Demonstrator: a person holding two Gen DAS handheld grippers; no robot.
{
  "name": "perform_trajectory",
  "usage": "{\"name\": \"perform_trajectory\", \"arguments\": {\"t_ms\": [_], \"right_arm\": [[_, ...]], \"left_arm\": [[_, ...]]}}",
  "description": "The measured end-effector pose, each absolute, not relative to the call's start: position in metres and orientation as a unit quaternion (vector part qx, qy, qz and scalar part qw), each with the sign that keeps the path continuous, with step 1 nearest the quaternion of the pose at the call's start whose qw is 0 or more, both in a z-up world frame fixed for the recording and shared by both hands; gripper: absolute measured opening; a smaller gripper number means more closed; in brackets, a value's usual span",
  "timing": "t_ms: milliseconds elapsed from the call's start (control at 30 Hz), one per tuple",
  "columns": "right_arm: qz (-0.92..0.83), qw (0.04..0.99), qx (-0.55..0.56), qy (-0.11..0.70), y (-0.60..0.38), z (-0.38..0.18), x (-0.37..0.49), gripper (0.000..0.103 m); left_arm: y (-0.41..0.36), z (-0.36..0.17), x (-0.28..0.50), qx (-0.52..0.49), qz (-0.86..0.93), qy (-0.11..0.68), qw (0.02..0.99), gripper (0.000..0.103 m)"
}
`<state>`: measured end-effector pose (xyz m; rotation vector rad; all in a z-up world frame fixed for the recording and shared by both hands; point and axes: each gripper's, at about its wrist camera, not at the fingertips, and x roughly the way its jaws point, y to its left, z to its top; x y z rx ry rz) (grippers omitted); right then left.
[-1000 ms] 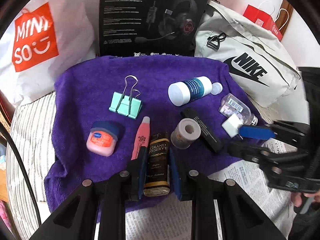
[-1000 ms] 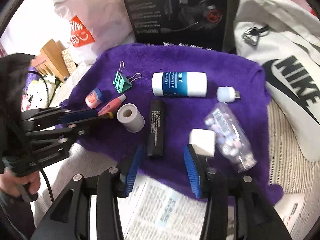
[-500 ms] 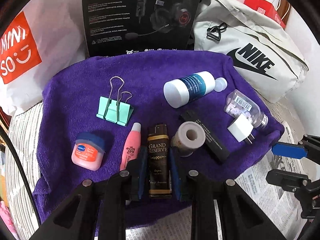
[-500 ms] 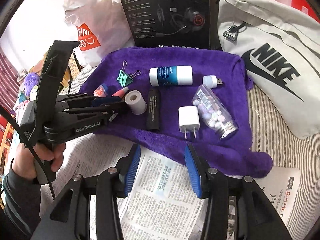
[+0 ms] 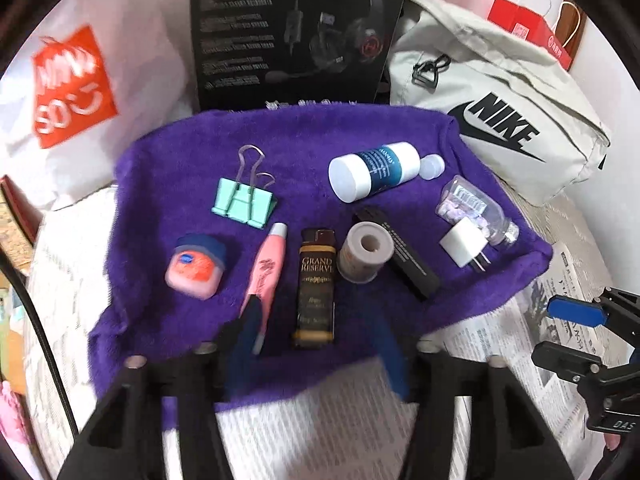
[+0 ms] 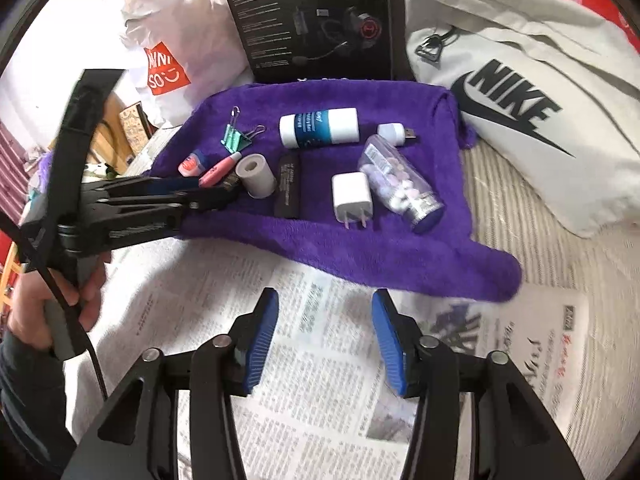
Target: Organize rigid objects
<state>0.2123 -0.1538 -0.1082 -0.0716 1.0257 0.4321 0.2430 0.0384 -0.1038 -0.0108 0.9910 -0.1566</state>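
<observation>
Nearest us, our right gripper (image 6: 325, 340) hangs over a sheet of newspaper (image 6: 320, 360), its blue pads spread with nothing between them; the jaws have just been widening. Our left gripper (image 5: 316, 344) sits at the near edge of the purple towel (image 5: 192, 168), and its jaws too have just been opening: the pads stand clear on either side of the brown lighter (image 5: 316, 280), which lies flat on the towel with its label up, pressed by neither pad. The left pad does overlap the lower end of the pink tube (image 5: 266, 268) just left of the lighter.

On the same row we see a small jar with a blue lid (image 5: 197, 266) to the far left and a roll of tape (image 5: 365, 251) touching the lighter's right shoulder. A black rectangular case (image 5: 404, 258) lies slanted beyond the roll, then a white plug adapter (image 5: 464, 242) leaning against a clear bottle of pale pills (image 5: 472, 210).

Farther back lie a mint binder clip (image 5: 244, 200) and a white-and-blue bottle (image 5: 374, 170) on its side, with a small white USB plug (image 6: 394, 133) beside it.

Behind the towel stand a black headset box (image 5: 296, 28), a white shopping bag (image 5: 76, 80) and a grey sports bag (image 5: 500, 108).
</observation>
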Motion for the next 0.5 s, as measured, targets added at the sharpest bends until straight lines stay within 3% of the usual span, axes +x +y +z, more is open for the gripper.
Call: {"name": "perform_trajectory", "arguments": {"t_ms": [67,200,300,367,433,500], "right_arm": [[0.194,0.854,-0.040,0.481,-0.156,-0.104,0.205,0.059],[0.183,0.862,-0.028,0.472,-0.162,-0.093,0.190,0.062],[0.174,0.867,-0.018,0.466,-0.164,-0.084,0.181,0.068],[0.163,0.874,-0.018,0.458,-0.165,-0.077,0.173,0.081],[0.147,0.885,-0.021,0.442,-0.167,-0.070,0.164,0.089],[0.134,0.891,-0.019,0.433,-0.170,-0.063,0.154,0.091]], "left_arm": [[0.036,-0.093,0.229,-0.008,-0.080,0.467,0.881,0.084],[0.025,-0.072,0.195,0.004,-0.063,0.448,0.892,0.099],[0.016,-0.059,0.173,0.022,-0.038,0.436,0.899,0.102],[0.013,-0.050,0.158,0.024,-0.022,0.430,0.902,0.103],[0.012,-0.044,0.145,0.011,-0.012,0.428,0.904,0.103],[0.014,-0.039,0.134,-0.009,-0.011,0.425,0.905,0.103]]}}
